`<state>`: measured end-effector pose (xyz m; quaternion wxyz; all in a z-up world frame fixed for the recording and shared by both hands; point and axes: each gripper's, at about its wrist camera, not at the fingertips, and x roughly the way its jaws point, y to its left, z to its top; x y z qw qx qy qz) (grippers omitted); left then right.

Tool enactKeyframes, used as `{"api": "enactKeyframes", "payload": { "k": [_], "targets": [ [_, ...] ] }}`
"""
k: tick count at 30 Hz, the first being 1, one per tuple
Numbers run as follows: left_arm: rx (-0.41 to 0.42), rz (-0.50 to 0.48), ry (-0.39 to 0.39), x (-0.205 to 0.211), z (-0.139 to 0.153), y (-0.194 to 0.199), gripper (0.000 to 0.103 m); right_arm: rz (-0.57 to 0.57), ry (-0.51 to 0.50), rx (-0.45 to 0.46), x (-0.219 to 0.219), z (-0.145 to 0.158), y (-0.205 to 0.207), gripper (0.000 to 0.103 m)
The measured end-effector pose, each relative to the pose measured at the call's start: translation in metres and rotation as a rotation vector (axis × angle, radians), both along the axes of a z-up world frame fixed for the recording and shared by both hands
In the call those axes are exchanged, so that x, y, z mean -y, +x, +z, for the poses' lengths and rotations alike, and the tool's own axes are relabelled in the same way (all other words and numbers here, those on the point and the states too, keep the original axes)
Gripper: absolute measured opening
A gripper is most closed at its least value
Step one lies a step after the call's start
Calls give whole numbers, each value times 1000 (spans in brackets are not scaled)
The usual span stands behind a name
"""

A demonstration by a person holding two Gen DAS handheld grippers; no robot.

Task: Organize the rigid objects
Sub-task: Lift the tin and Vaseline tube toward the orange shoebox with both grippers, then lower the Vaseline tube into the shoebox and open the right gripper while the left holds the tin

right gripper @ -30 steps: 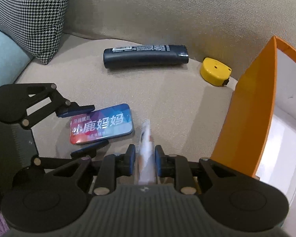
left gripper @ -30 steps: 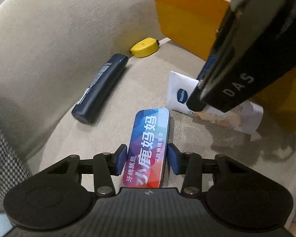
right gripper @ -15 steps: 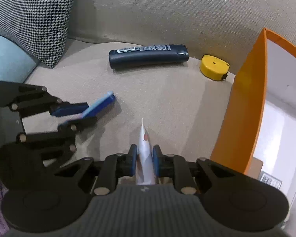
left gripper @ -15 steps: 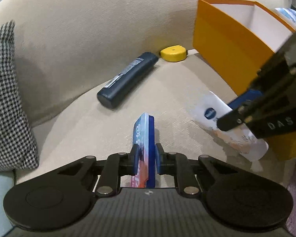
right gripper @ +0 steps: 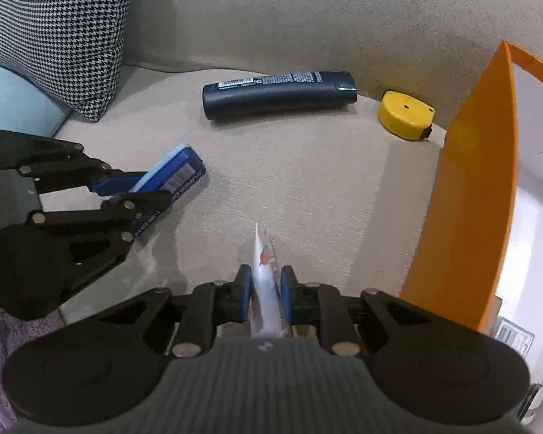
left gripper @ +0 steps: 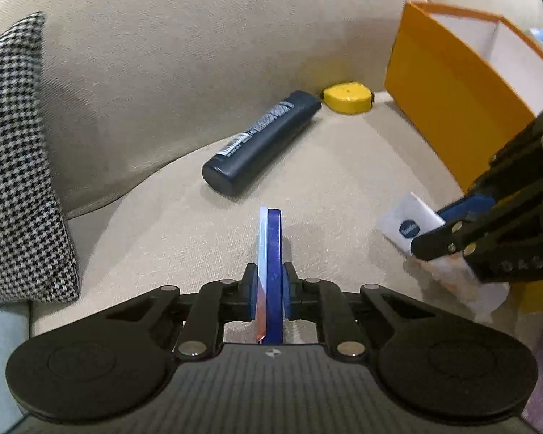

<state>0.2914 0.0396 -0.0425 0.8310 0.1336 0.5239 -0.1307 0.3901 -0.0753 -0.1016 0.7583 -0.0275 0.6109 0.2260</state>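
Note:
A flat blue tin point(left gripper: 270, 238) stands on edge between my left gripper's point(left gripper: 268, 282) jaws, which are closing, pads pressed on its two faces. It hangs just above the beige sofa seat point(left gripper: 344, 181). The right wrist view shows this left gripper point(right gripper: 134, 190) and the tin point(right gripper: 177, 170) at its left. My right gripper point(right gripper: 266, 282) is shut on a white tube point(right gripper: 262, 256) that sticks out past its fingers. The left wrist view has that right gripper point(left gripper: 438, 231) and the tube point(left gripper: 409, 224) at its right, beside the orange box point(left gripper: 445, 101).
A dark blue bottle point(right gripper: 278, 94) and a yellow tape measure point(right gripper: 405, 115) lie at the back of the seat. The orange box point(right gripper: 470, 199) stands open at the right, with something inside. A houndstooth cushion point(right gripper: 54, 29) leans at the left.
My left gripper closed on the tin, which lay flat on the seat, then lifted it and rolled it onto its edge. The right gripper kept its hold on the tube.

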Motion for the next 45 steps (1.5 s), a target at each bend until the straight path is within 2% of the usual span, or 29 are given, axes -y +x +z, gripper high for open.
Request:
{"api": "enactKeyframes", "payload": {
  "k": [6, 13, 22, 28, 34, 39, 45],
  "targets": [
    [48, 27, -75, 6, 26, -18, 14, -16, 29, 55, 8, 18, -18, 14],
    [131, -19, -143, 32, 69, -37, 14, -116, 115, 131, 39, 60, -45, 13],
    [192, -68, -251, 67, 119, -48, 14, -273, 191, 278, 107, 131, -76, 13],
    [226, -169, -259, 107, 134, -50, 14, -379, 166, 366, 160, 160, -89, 13],
    [208, -249, -271, 148, 134, -38, 14, -428, 69, 349, 198, 145, -84, 13],
    [187, -306, -247, 177, 125, -20, 14, -409, 31, 295, 219, 110, -65, 13],
    [155, -350, -207, 198, 107, 0, 14, -337, 16, 226, 229, 67, -32, 13]
  ]
}}
